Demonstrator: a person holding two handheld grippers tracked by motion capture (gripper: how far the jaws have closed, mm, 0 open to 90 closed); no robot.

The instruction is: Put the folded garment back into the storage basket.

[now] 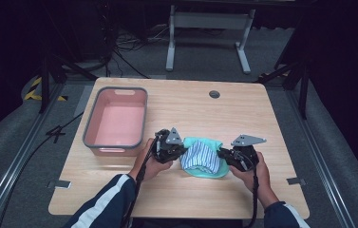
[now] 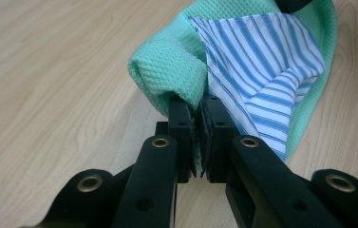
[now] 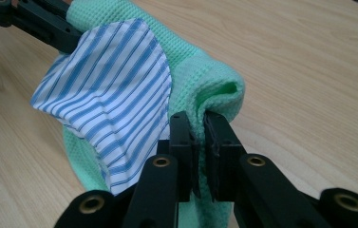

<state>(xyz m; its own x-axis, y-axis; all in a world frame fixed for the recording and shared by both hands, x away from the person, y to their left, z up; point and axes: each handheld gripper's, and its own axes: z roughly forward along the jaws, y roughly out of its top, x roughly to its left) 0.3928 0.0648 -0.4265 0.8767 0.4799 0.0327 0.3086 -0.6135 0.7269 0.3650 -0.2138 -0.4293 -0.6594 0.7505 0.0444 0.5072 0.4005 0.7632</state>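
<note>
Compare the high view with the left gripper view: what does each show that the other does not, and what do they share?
High view alone: the pink bin on the table's left side, both hands, the right gripper gripping the cloth's right end, the floor and a grey stand behind. Left gripper view alone: the waffle weave of the green cloth and the jaws pinching its folded edge up close. Shared: the left gripper, green cloth, striped patch and wooden tabletop.
</note>
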